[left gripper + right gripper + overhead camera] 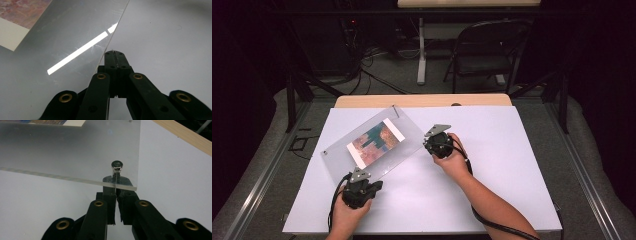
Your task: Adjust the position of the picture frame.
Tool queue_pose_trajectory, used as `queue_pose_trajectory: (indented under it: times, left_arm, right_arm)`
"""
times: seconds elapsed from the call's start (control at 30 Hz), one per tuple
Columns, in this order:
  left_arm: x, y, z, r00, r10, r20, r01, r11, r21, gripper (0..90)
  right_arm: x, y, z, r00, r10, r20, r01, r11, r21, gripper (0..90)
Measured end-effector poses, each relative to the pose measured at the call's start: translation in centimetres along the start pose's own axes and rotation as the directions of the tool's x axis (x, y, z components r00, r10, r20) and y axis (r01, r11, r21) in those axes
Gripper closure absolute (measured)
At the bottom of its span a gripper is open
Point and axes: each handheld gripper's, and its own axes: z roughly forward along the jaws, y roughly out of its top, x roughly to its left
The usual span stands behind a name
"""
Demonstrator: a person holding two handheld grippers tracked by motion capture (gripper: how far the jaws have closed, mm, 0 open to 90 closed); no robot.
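Note:
A clear acrylic panel (409, 134) with a colourful picture (374, 142) in it hangs tilted over the white table (512, 165), held between both grippers. My left gripper (360, 176) is shut on the panel's near edge; in the left gripper view its jaws (114, 53) meet at the edge of the panel (62, 50), with the picture (22, 12) at the upper left. My right gripper (428, 137) is shut on the panel's right corner. In the right gripper view its tips (116, 184) pinch the panel (75, 150) just below a small metal stud (117, 165).
The white sheet covers a wooden table whose far edge (422, 100) shows at the back. Beyond it stand a dark folding chair (489, 50) and a table leg (421, 55), with cables on the floor (372, 65). Dark curtains close both sides.

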Motion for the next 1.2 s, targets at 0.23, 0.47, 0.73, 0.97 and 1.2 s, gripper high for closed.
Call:
queue_pose_trajectory:
  times: [0.23,0.47,0.73,0.97,1.2]
  left_arm:
    - [0.0,0.0,-0.1,0.9998,-0.004,0.019,0.004,1.0000,0.002,90.0]
    - [0.0,0.1,0.1,0.9988,-0.017,0.046,0.017,0.9997,0.016,90.0]
    - [0.2,0.3,0.3,0.9968,-0.024,0.076,0.022,0.9992,0.034,90.0]
    - [0.3,1.2,1.1,0.9942,-0.038,0.100,0.033,0.9980,0.055,90.0]
    - [0.5,2.6,2.1,0.9933,-0.049,0.104,0.044,0.9974,0.057,90.0]
  right_arm:
    - [0.5,-1.0,-1.9,0.9999,-0.012,-0.008,0.012,1.000,-0.009,85.7]
    - [1.3,-2.6,-3.6,0.9998,-0.011,-0.015,0.011,1.000,-0.016,85.8]
    - [2.6,-5.2,-6.2,1.0000,0.005,-0.006,-0.005,0.999,-0.036,85.9]
    - [3.6,-7.6,-8.7,0.9998,0.019,-0.007,-0.019,0.999,-0.040,86.0]
    - [4.4,-8.8,-10.4,0.9991,0.037,-0.022,-0.038,0.998,-0.046,86.0]
